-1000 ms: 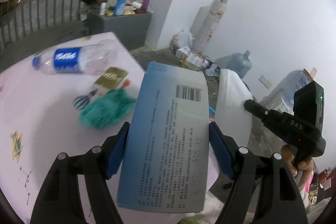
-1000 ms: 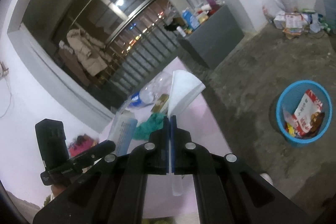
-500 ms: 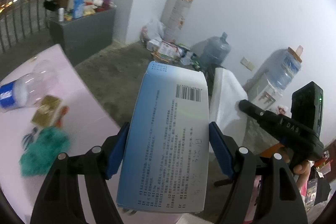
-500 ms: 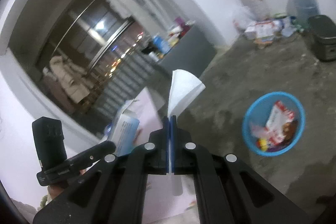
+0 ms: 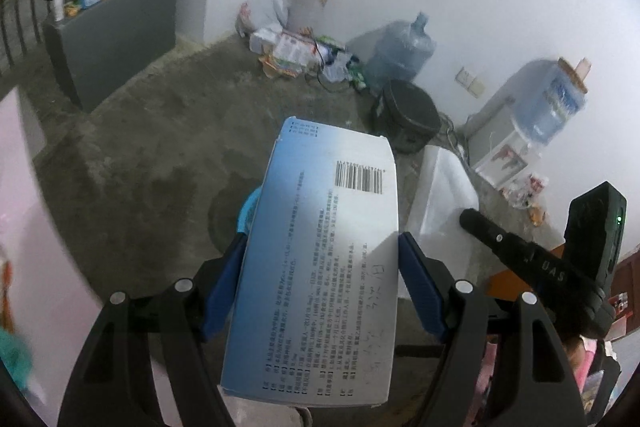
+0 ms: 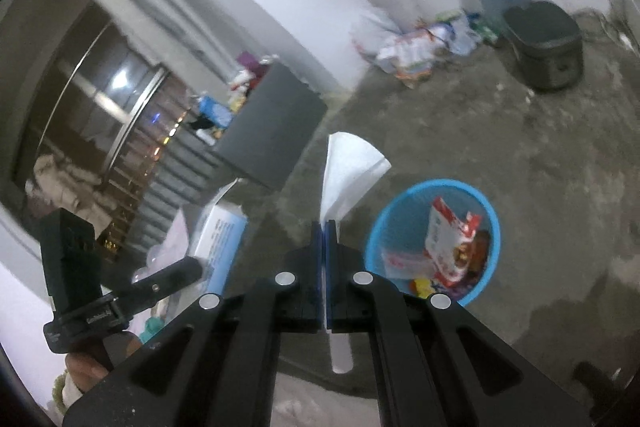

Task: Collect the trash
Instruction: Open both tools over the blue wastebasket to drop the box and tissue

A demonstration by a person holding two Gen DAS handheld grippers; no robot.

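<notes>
The concrete floor carries a blue trash basket at four o'clock of the right claw, already holding wrappers. The left claw is clenched on a blue-and-white printed carton, held above the floor. The right claw's jaws are pressed together on a white paper sheet.

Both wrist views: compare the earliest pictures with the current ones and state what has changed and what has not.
Both grippers swung away from the pink table toward the blue basket, now nearer. Unchanged: the left gripper grips the blue box; the right gripper pinches the white tissue.
</notes>
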